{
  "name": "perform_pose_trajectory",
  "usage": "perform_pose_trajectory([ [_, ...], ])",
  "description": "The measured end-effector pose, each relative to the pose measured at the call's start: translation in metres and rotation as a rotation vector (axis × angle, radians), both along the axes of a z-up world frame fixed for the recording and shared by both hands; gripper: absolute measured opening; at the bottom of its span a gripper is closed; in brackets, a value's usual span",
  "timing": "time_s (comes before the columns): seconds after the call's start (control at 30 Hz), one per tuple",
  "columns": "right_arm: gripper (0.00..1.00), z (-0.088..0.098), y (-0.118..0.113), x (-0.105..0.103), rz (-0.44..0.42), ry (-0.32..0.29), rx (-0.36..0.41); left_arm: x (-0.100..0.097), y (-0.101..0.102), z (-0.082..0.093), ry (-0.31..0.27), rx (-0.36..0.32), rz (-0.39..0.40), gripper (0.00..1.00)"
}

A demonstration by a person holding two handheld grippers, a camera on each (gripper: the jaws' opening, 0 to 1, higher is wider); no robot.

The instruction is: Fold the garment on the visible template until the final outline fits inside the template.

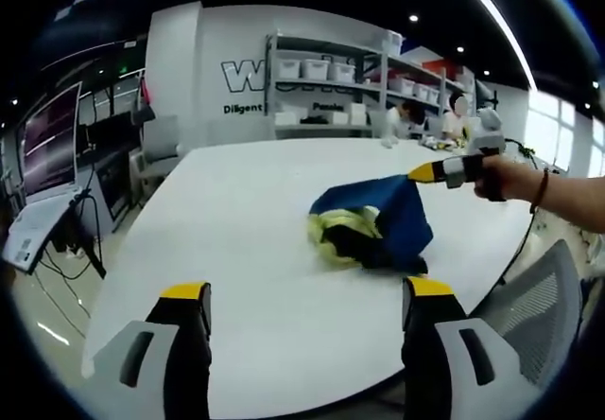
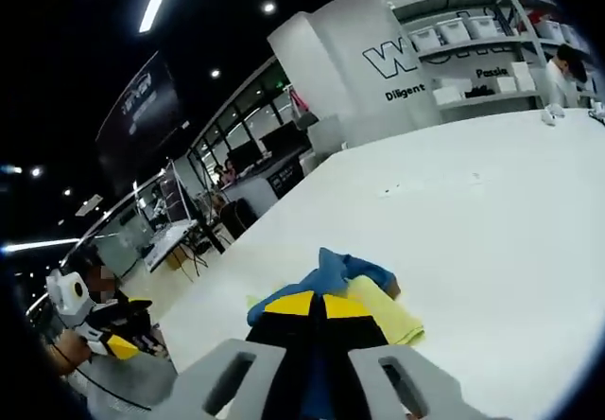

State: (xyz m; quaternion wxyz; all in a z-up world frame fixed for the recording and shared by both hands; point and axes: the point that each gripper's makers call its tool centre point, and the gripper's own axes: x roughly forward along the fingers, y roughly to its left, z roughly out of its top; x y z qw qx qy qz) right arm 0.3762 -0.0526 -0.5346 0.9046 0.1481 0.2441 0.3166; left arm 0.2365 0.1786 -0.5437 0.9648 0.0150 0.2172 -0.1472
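1. In the left gripper view we see our left tongs [image 1: 309, 292] held above the near edge of the white worktop [image 1: 236, 212], the two yellow-tipped jaws standing wide apart with nothing between them.
2. The garment [image 1: 373, 223] lies bunched on the worktop ahead of the left tongs and a little toward the right jaw. It is a blue piece with pale yellow and black parts showing at its near side.
3. From the right of that view our right tongs [image 1: 423, 171] come in, held by a hand [image 1: 506, 176] with a band at the wrist. Their yellow tip meets the upper corner of the blue cloth, which rises to a peak there.
4. In the right gripper view the right tongs [image 2: 319, 305] have their jaws closed together, and the blue and yellow garment [image 2: 354, 273] sits directly at their tips; we read this as a pinch on the cloth.
5. At the lower left of the right gripper view we see the left tongs [image 2: 121, 344], well apart from the garment.
6. Beyond the worktop stand shelves [image 1: 326, 84] with white bins against a lettered wall. A grey mesh chair [image 1: 529, 311] sits at the worktop's near right edge.
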Motion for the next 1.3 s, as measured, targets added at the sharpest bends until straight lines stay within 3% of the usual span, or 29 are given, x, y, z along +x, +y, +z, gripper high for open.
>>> perform_pose_trajectory([
  [0.27, 0.0, 0.04, -0.018, 0.01, -0.047, -0.096, -0.033, 0.0, 0.001, 0.001, -0.005, 0.004, 0.004, 0.79],
  [0.57, 0.0, 0.039, -0.041, 0.011, -0.112, -0.059, -0.036, 0.0, 0.001, 0.0, 0.001, 0.007, 0.006, 0.78],
  [0.77, 0.0, 0.058, -0.032, 0.009, -0.082, -0.087, -0.012, 0.0, 0.001, -0.001, 0.005, 0.013, 0.004, 0.78],
  [1.3, 0.0, 0.137, 0.011, 0.019, 0.012, -0.247, 0.028, 0.0, 0.0, -0.002, 0.008, 0.02, -0.001, 0.77],
])
